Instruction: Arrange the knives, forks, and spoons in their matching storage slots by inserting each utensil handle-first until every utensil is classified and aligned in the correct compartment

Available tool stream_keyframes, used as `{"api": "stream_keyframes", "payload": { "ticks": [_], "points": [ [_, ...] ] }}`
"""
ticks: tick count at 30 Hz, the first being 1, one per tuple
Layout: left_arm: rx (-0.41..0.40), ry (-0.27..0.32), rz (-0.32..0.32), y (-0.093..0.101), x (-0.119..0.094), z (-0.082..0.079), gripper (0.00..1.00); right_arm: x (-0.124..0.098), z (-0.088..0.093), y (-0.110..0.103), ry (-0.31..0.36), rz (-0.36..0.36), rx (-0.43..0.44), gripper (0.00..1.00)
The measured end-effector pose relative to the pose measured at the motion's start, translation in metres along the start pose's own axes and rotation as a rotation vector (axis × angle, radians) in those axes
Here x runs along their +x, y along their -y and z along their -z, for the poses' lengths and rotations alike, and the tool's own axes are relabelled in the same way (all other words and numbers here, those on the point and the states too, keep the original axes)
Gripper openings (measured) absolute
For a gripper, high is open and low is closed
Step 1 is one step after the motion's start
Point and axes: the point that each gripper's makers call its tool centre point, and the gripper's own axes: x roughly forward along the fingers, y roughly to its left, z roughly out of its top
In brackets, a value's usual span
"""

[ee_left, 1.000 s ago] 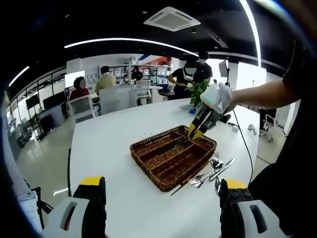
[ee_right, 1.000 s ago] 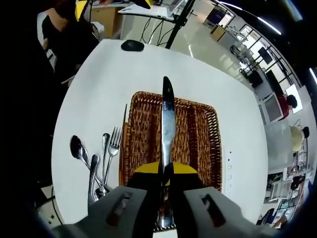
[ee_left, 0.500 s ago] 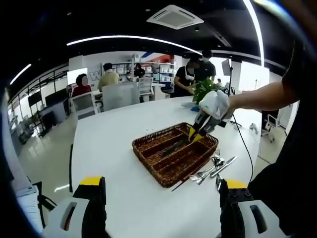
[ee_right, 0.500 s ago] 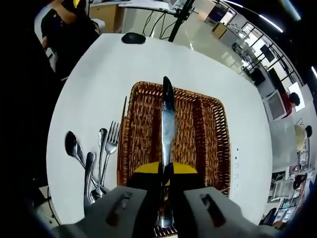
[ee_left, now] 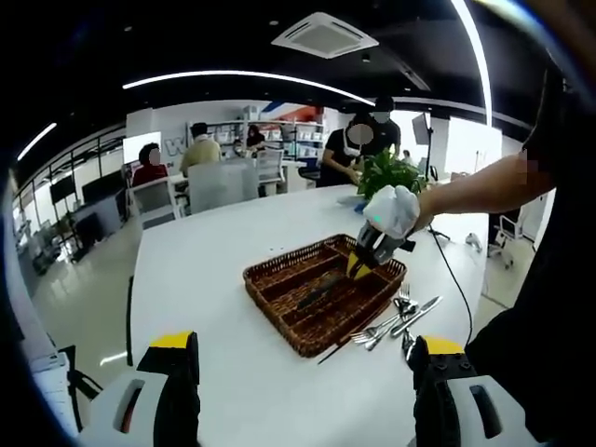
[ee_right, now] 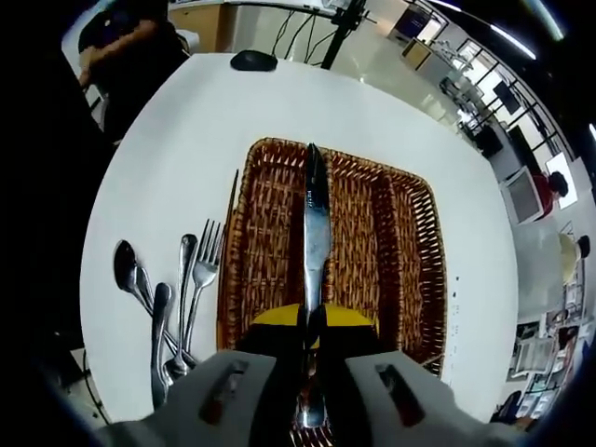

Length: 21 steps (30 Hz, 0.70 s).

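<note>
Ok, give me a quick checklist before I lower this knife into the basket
1. Right tool shut on the silver table knife: ok.
2. Knife lined up along a slot of the brown wicker tray: ok.
3. Handle pointing into the tray: cannot tell.
4. Slot under the knife free of utensils: ok.
5. Loose forks and spoons lying beside the tray, out of the path: ok.
6. Left tool open, away from the tray: ok.

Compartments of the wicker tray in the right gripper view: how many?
3, side by side in the brown wicker tray: the left one, the middle one under the silver table knife, and the right one. All look empty.
</note>
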Motion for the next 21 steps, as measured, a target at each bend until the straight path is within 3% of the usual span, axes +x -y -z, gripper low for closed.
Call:
{"api": "stream_keyframes", "payload": {
  "ticks": [21],
  "points": [
    [-0.010,-0.007,0.020,-0.005,-0.005,0.007,1.00,0.033,0.004,-0.006,-0.008,-0.030,0.034,0.03]
  ]
}}
